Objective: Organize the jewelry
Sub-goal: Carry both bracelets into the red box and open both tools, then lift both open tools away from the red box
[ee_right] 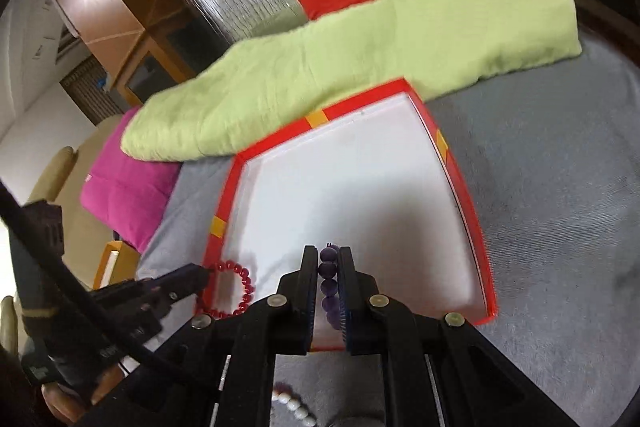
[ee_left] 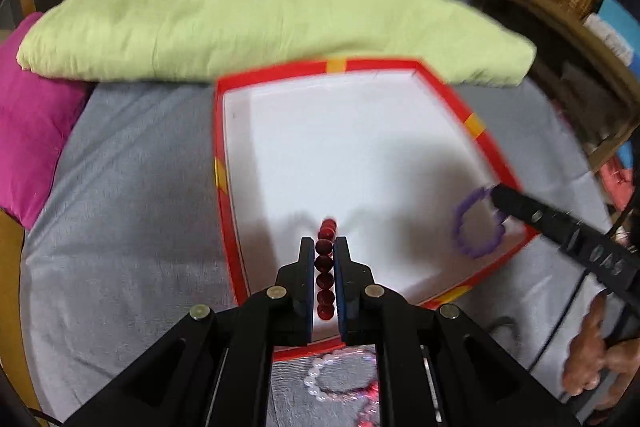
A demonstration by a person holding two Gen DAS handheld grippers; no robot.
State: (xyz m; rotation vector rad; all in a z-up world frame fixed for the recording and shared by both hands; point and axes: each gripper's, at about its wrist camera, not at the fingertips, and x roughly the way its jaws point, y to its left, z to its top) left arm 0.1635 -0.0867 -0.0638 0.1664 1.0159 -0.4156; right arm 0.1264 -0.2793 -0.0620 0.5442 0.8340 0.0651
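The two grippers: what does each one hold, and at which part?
The left gripper pinches a red bead bracelet along a run of beads; the right gripper pinches a purple bead bracelet the same way.

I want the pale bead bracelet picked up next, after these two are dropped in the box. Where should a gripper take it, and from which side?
Take the pale bead bracelet from above, fingers astride one stretch of the bead string. It lies flat on the grey bedcover in front of the red box, so nothing sticks up; a side approach would likely just push it.

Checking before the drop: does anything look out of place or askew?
One thing: a white bead bracelet lies on the grey sheet, outside the red box. Nothing spilled or damaged.
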